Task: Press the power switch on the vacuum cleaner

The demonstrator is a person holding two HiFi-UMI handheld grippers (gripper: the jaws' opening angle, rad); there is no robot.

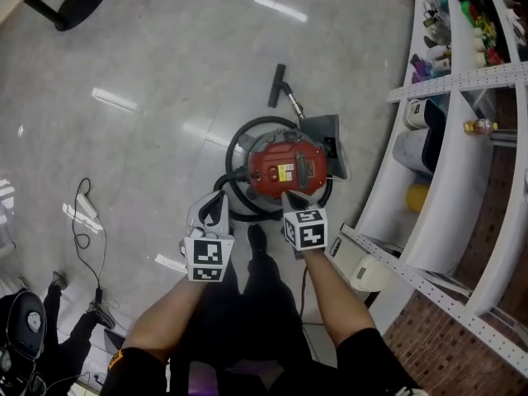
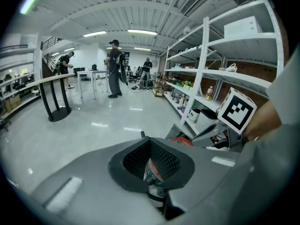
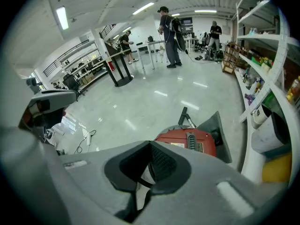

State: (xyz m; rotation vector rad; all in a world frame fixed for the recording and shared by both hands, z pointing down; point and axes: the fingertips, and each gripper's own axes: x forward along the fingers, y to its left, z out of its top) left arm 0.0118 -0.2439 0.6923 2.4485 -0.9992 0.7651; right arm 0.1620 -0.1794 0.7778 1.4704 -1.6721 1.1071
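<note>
My right gripper (image 1: 290,198), jaws closed on nothing, hovers over the near edge of the red-lidded round canister vacuum cleaner (image 1: 285,167). My left gripper (image 1: 216,211), likewise closed and empty, hangs just beside it. I judge the switch not yet pressed. The vacuum stands upright on the floor, axis vertical, its black wand (image 1: 276,85) pointing away from me.

Red vacuum cleaner (image 1: 287,168) — black hose (image 1: 244,132) — on glossy grey floor (image 1: 165,73).

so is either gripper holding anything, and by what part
Nothing is held. Left gripper and right gripper both have jaws together, empty, near the vacuum cleaner.
</note>
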